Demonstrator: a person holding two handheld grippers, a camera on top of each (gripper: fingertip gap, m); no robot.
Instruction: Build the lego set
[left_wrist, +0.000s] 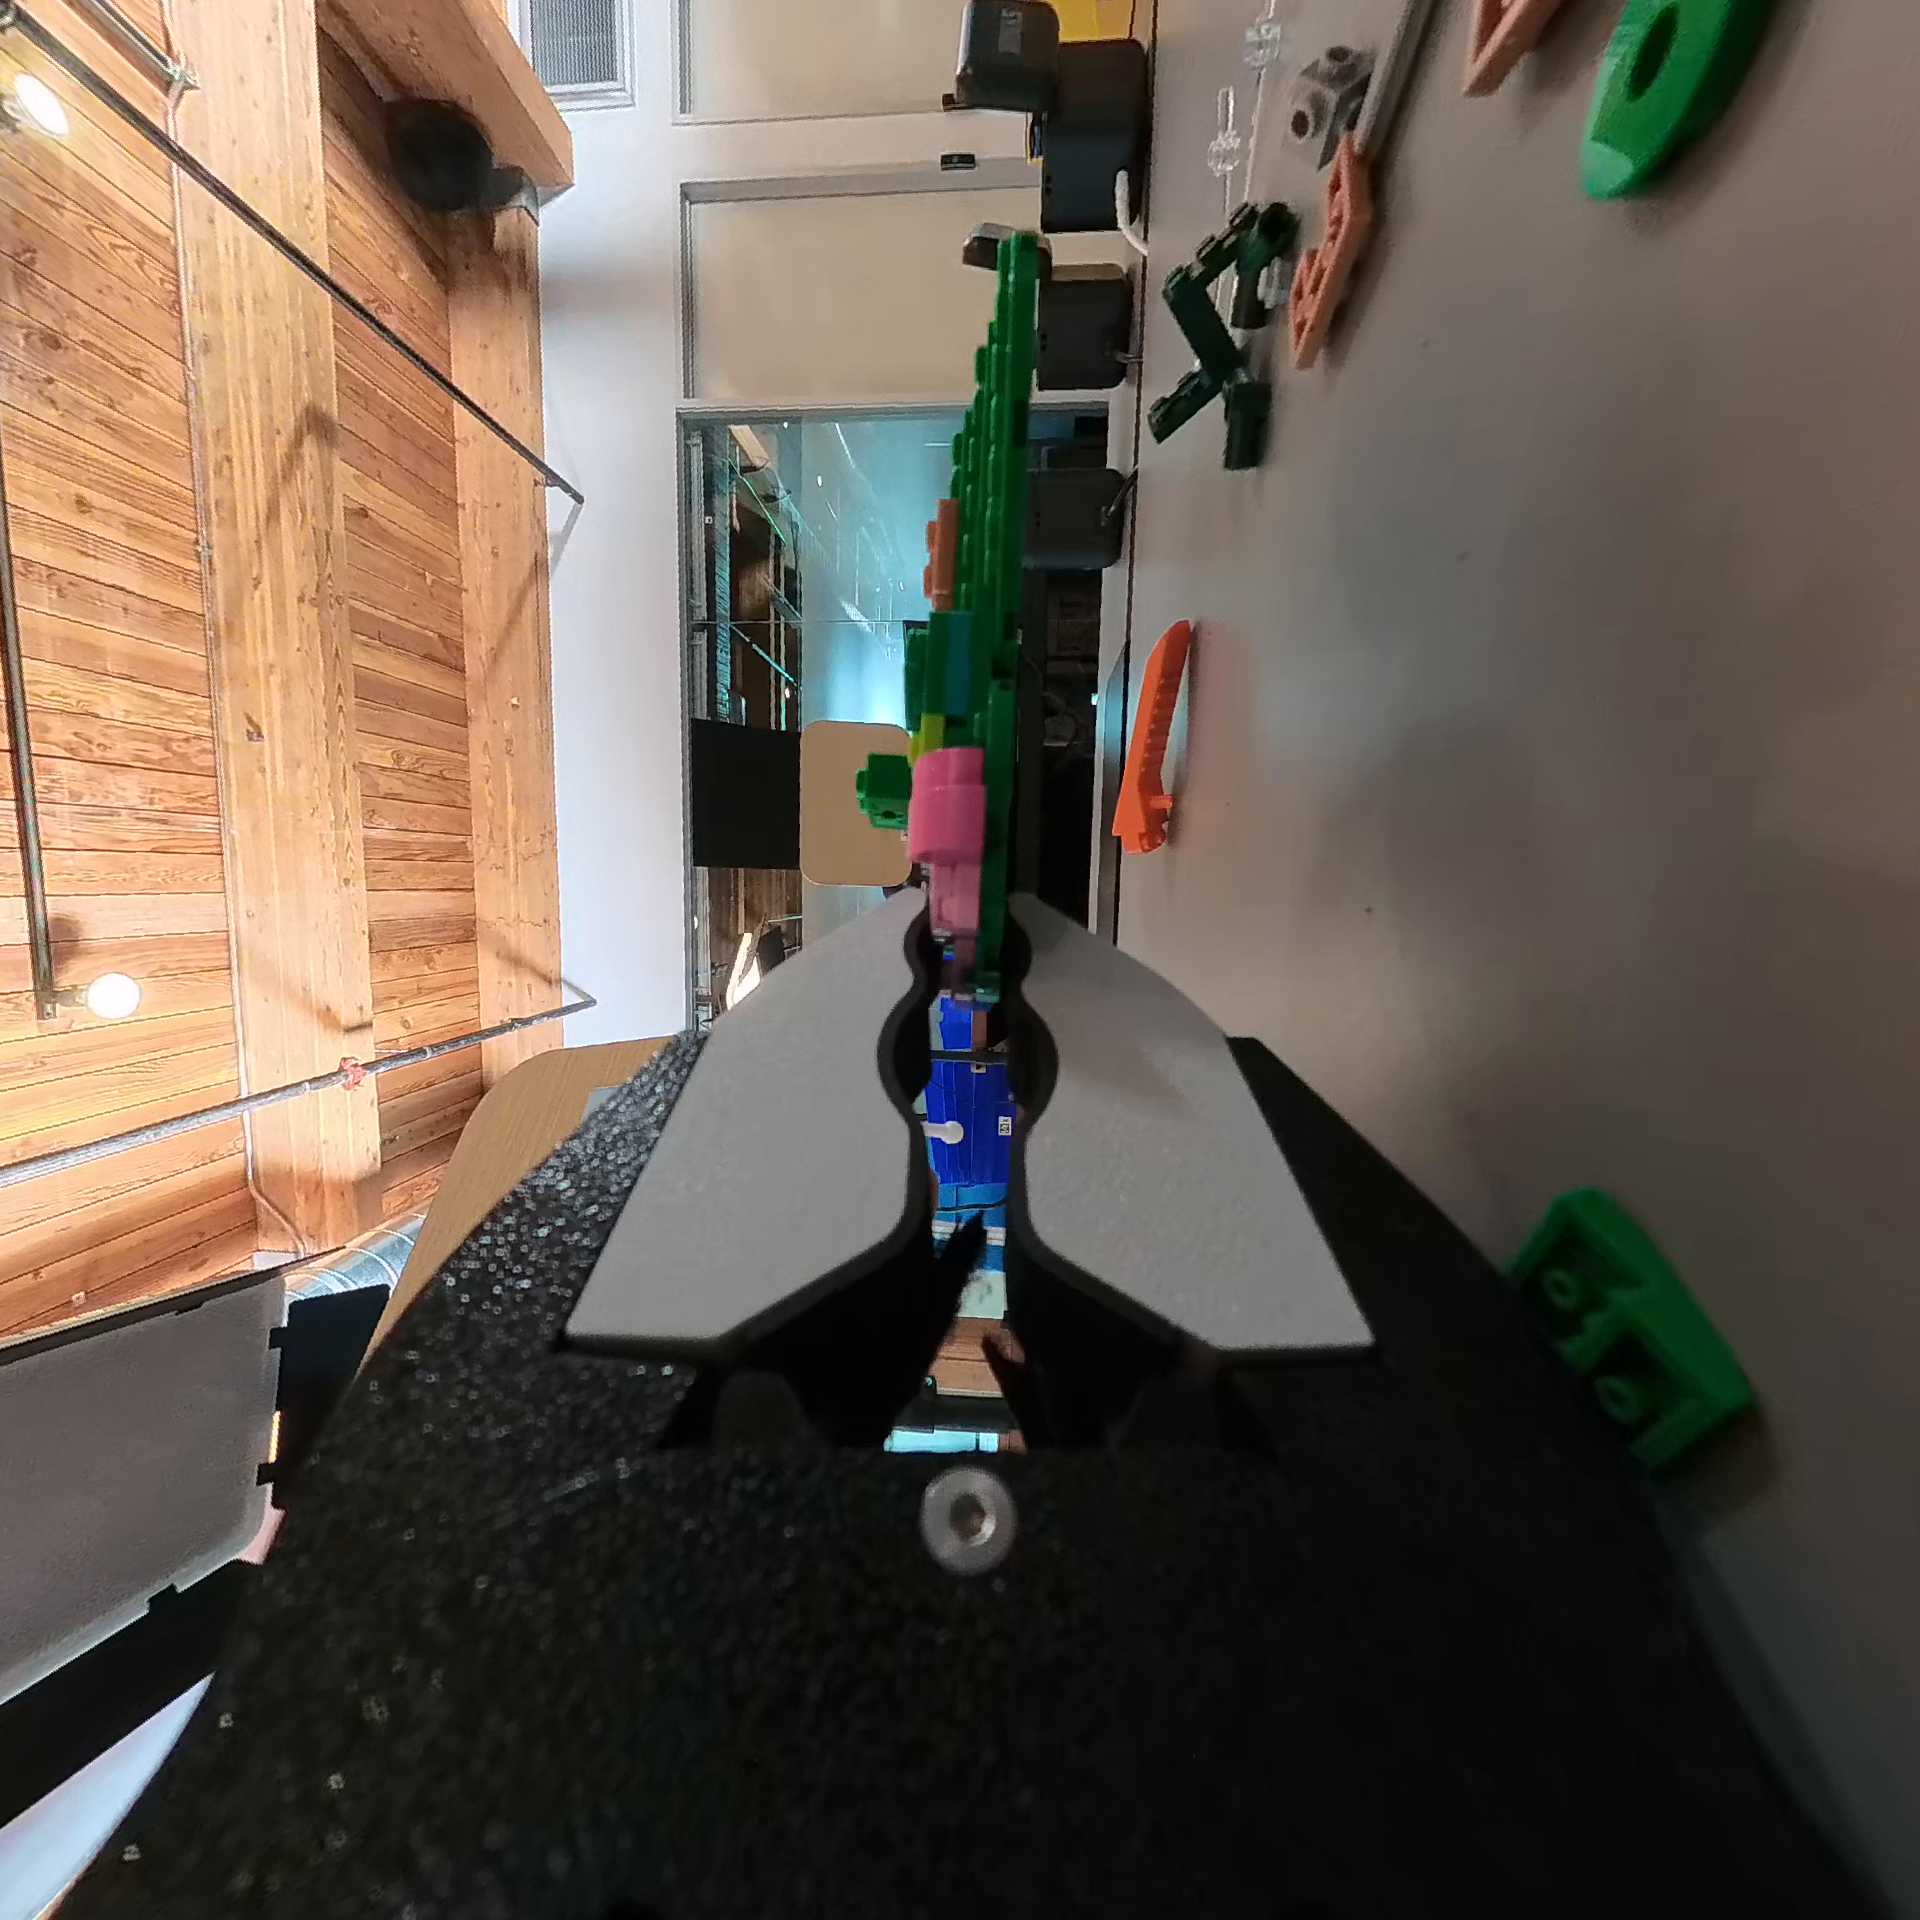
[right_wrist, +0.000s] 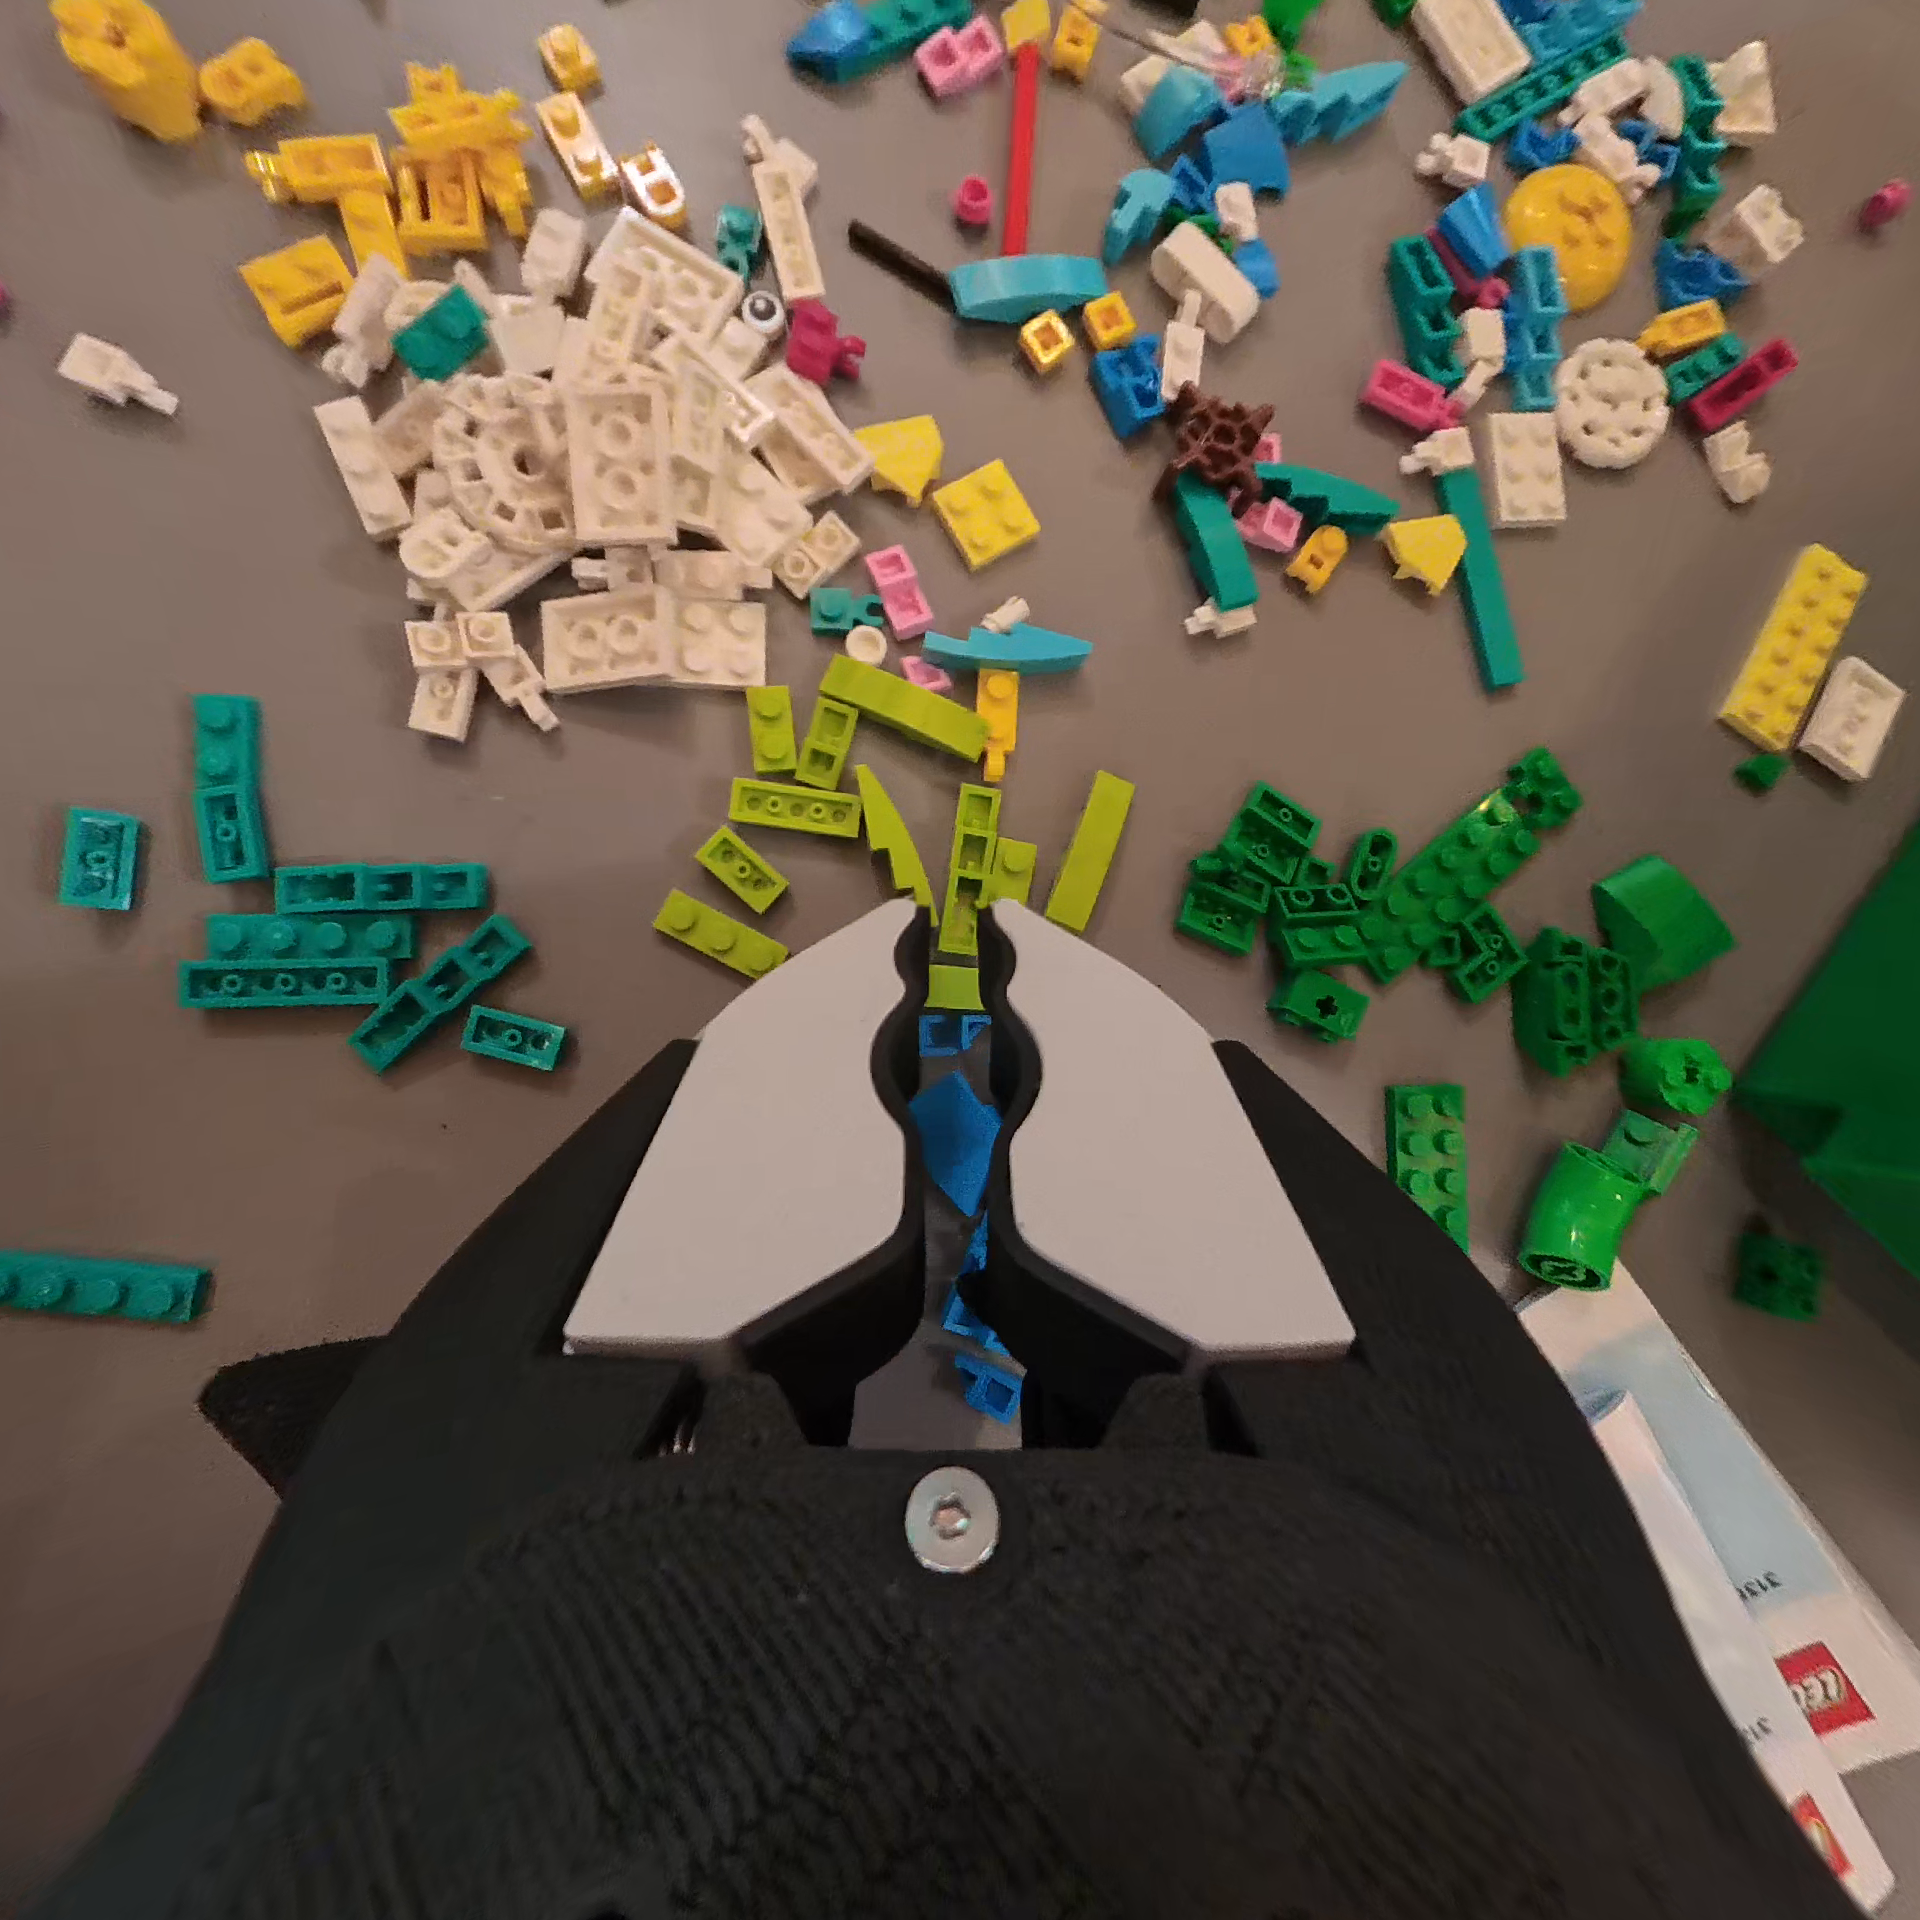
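In the left wrist view, my left gripper (left_wrist: 966, 925) is shut on the near edge of a large green baseplate (left_wrist: 997, 468), held edge-on above the grey table (left_wrist: 1558, 831). The plate carries a pink brick (left_wrist: 945, 810), a small green brick (left_wrist: 883, 790) and a salmon piece (left_wrist: 943, 551). In the right wrist view, my right gripper (right_wrist: 958, 914) points down at a cluster of lime green pieces (right_wrist: 790, 805). Its fingertips are closed on a narrow lime green piece (right_wrist: 962, 883) in that cluster, low over the table.
Sorted piles lie on the table: white (right_wrist: 613, 468), yellow (right_wrist: 395, 177), teal plates (right_wrist: 312, 935), green (right_wrist: 1403, 904), and mixed blue and teal (right_wrist: 1247, 156). An instruction booklet (right_wrist: 1714, 1558) lies at the lower right. An orange piece (left_wrist: 1158, 727) and dark green pieces (left_wrist: 1216, 343) lie beside the baseplate.
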